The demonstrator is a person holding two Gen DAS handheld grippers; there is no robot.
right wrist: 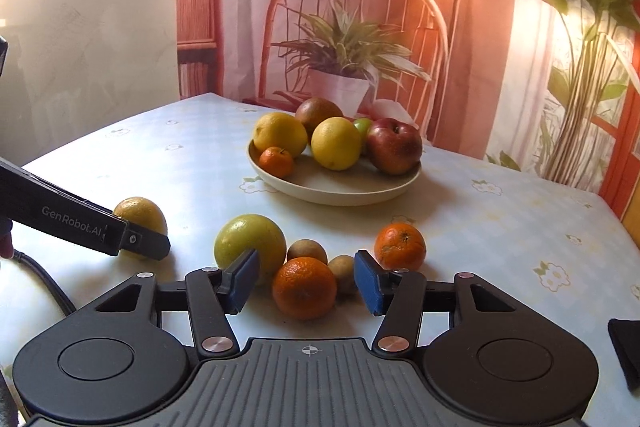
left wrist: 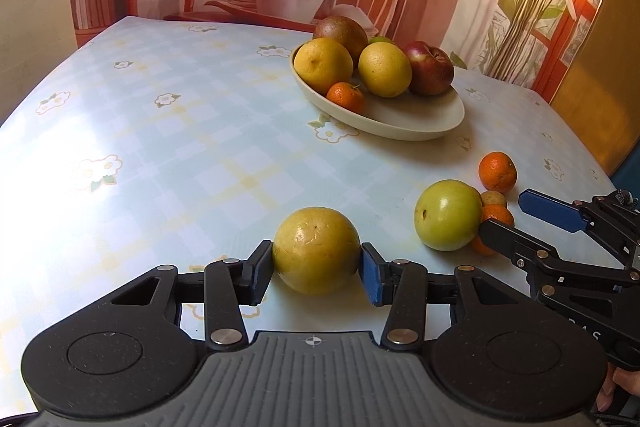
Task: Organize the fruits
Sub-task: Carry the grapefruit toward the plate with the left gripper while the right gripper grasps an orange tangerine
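Observation:
My left gripper (left wrist: 316, 273) is shut on a yellow round fruit (left wrist: 316, 251) that rests on the table; both pads press its sides. In the right wrist view one left finger (right wrist: 148, 245) covers that fruit (right wrist: 140, 215). My right gripper (right wrist: 306, 281) stands open around an orange mandarin (right wrist: 304, 287), with a gap at each pad. A green apple (right wrist: 248, 239), two small brown fruits (right wrist: 307, 251) and a second mandarin (right wrist: 400, 247) lie close around it. Behind them, the cream bowl (right wrist: 332, 195) holds yellow citrus, a small mandarin, a red apple and a brown fruit.
The table wears a pale checked cloth with flowers (left wrist: 160, 131). A printed backdrop with a plant hangs behind it. The table's right edge (left wrist: 600, 171) runs near the loose fruit. A dark object (right wrist: 626, 351) sits at the right, and a cable (right wrist: 40, 279) trails at the left.

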